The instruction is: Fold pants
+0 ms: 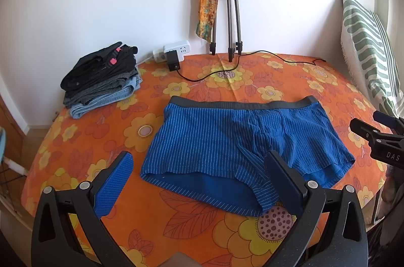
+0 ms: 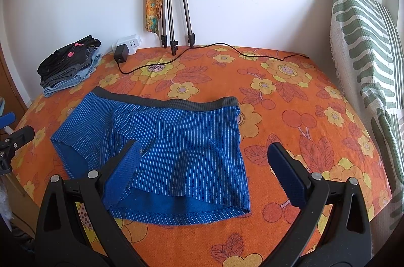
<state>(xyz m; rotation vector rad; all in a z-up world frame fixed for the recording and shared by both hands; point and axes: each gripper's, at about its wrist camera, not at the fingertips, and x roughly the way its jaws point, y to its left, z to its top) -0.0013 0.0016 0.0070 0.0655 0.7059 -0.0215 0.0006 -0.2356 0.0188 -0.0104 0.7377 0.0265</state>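
Blue pinstriped shorts with a grey waistband lie flat and unfolded on the orange flowered table, waistband away from me, leg openings toward me. They also show in the right wrist view. My left gripper is open and empty, hovering over the left leg hem. My right gripper is open and empty, above the right leg hem. The right gripper's body shows at the right edge of the left wrist view.
A stack of folded clothes sits at the back left. A white power strip with a black adapter and cable lies by the wall. Tripod legs stand at the back. A striped cushion leans at the right.
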